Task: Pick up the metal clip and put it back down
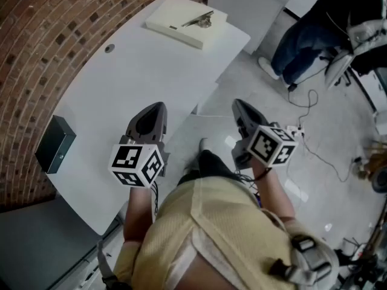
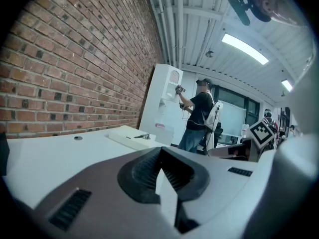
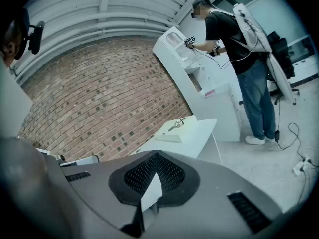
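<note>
The metal clip [image 1: 199, 21] lies on a cream slab [image 1: 175, 26] at the far end of the white table [image 1: 115, 95]. It also shows small and distant in the left gripper view as the clip [image 2: 143, 136] and in the right gripper view as the clip [image 3: 177, 125]. My left gripper [image 1: 155, 107] hovers over the near part of the table, shut and empty, its jaws meeting at the tip [image 2: 160, 149]. My right gripper [image 1: 238, 104] hangs beside the table's right edge over the floor, also shut with nothing in it [image 3: 155, 154]. Both are far from the clip.
A black box [image 1: 54, 144] sits at the table's left edge by the brick wall [image 1: 36, 35]. A round grommet hole [image 1: 109, 48] marks the tabletop. A person [image 1: 311, 32] stands beyond the table at a white cabinet [image 3: 192, 73]. Cables [image 1: 305, 138] trail on the floor at right.
</note>
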Demonstrator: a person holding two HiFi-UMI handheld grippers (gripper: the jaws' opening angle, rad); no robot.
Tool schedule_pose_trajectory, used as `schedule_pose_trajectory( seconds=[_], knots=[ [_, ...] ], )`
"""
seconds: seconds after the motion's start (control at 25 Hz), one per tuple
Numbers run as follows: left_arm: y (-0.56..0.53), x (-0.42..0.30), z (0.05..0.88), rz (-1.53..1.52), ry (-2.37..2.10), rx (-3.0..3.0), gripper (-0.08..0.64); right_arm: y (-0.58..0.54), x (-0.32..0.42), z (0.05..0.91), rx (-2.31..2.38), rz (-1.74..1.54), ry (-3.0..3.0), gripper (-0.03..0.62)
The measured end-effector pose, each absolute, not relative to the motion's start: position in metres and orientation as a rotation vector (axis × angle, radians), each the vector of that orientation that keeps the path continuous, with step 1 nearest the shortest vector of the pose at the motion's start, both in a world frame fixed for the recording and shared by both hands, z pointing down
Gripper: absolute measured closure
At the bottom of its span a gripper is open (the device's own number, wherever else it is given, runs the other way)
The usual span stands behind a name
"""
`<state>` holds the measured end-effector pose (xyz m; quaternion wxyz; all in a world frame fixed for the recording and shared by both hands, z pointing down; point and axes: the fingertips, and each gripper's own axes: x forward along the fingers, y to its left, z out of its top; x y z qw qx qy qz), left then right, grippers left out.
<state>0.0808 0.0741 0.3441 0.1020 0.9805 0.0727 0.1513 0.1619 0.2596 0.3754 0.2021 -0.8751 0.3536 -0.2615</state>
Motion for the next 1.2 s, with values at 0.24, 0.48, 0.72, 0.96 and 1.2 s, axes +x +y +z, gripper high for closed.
schedule_pose_trajectory(
  seconds=[0.24,0.48,0.72,0.96,1.2],
  knots=[
    [0.074,0.068,0.351,0.452,0.251,2.856,0.557,0.252,0.15,0.38,-2.431,-0.752,0.98,0.589],
    [0.076,0.053,0.355,0.457,0.266,2.87,0.557,0.251,0.138,0.384,-2.435,-0.768,0.964,0.589],
    [0.069,0.045,0.36,0.476,0.236,2.903,0.557,0.253,0.13,0.383,-2.404,-0.769,0.921,0.589],
    [0.068,0.046,0.361,0.505,0.21,2.953,0.557,0.261,0.145,0.387,-2.385,-0.749,0.87,0.588],
    [0.052,0.064,0.362,0.485,0.142,2.947,0.557,0.248,0.175,0.387,-2.364,-0.714,0.896,0.588]
  ],
)
